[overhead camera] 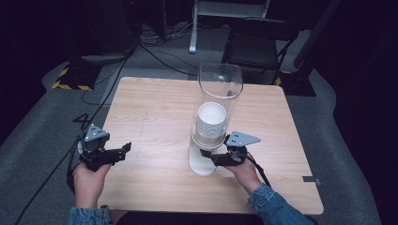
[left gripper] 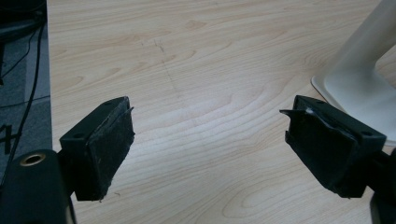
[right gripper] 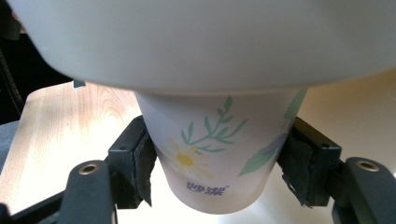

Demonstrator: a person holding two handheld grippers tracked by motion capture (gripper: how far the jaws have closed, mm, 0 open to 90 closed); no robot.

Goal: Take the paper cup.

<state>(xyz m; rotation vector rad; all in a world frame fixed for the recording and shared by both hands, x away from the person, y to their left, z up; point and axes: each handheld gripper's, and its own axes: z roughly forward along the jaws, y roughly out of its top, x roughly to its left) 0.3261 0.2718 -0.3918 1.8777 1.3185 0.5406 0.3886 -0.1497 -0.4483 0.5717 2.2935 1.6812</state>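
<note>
We grip the lowest paper cup under the dispenser.
The paper cup (right gripper: 210,154) hangs upright below the dispenser (overhead camera: 217,105) near the bench's (overhead camera: 155,108) front edge, right tongs (right gripper: 215,163) clamped on it; left tongs (left gripper: 210,144) gape, holding nothing, well apart leftward.

A light wooden table (overhead camera: 155,108) carries a white cup dispenser (overhead camera: 213,122), whose flat base (overhead camera: 201,164) rests on the wood just beside the right gripper (overhead camera: 211,157).

Matt paper cup (right gripper: 212,154), clear glossy dispenser tube (overhead camera: 219,93), wood-grain table (overhead camera: 155,122).
</note>
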